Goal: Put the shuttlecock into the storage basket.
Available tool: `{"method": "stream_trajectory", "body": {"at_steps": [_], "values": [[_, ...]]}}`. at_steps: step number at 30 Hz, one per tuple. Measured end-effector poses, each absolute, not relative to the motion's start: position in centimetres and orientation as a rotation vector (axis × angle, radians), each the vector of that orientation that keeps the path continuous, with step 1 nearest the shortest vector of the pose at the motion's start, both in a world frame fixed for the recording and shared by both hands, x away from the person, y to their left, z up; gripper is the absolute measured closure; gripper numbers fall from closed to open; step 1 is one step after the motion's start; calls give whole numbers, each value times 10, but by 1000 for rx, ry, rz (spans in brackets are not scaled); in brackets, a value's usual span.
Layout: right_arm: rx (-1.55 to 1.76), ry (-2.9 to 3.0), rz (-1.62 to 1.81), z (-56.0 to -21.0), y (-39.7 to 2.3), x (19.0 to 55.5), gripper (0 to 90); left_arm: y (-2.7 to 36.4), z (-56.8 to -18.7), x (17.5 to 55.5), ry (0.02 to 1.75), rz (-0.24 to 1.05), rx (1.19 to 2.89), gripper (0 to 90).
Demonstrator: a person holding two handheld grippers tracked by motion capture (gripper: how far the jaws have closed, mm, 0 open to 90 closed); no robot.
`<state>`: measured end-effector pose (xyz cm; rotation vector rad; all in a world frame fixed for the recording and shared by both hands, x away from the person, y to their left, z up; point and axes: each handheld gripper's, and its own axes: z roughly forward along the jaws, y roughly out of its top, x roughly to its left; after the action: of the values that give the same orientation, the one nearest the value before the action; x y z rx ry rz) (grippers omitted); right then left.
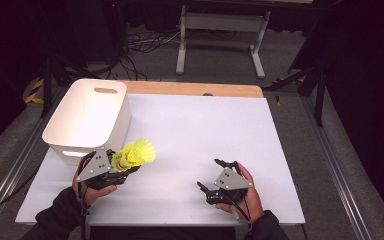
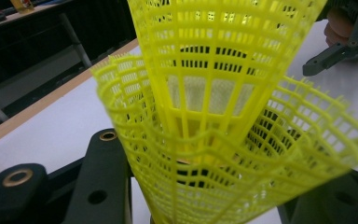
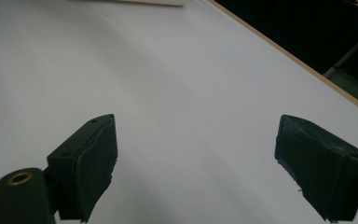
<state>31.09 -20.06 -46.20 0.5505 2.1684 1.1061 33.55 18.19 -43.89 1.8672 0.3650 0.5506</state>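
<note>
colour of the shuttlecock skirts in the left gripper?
Bright yellow mesh shuttlecocks, clearest in the left gripper view.

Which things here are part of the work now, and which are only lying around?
In use:
- stacked yellow plastic mesh shuttlecocks, held by the left gripper
- white plastic bin

Not in use:
- right gripper, open
- floor cables

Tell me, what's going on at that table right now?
Left gripper jaws shut on yellow mesh shuttlecocks, beside white bin. Right gripper jaws open, empty. Nothing blocks the bin.
</note>
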Motion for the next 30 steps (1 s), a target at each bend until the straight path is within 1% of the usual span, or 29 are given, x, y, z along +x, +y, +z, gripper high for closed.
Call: {"method": "stream_trajectory", "body": {"at_steps": [30], "values": [[541, 2190, 1081, -463, -201, 313, 137, 204, -430, 339, 402, 567, 1819, 548]]}}
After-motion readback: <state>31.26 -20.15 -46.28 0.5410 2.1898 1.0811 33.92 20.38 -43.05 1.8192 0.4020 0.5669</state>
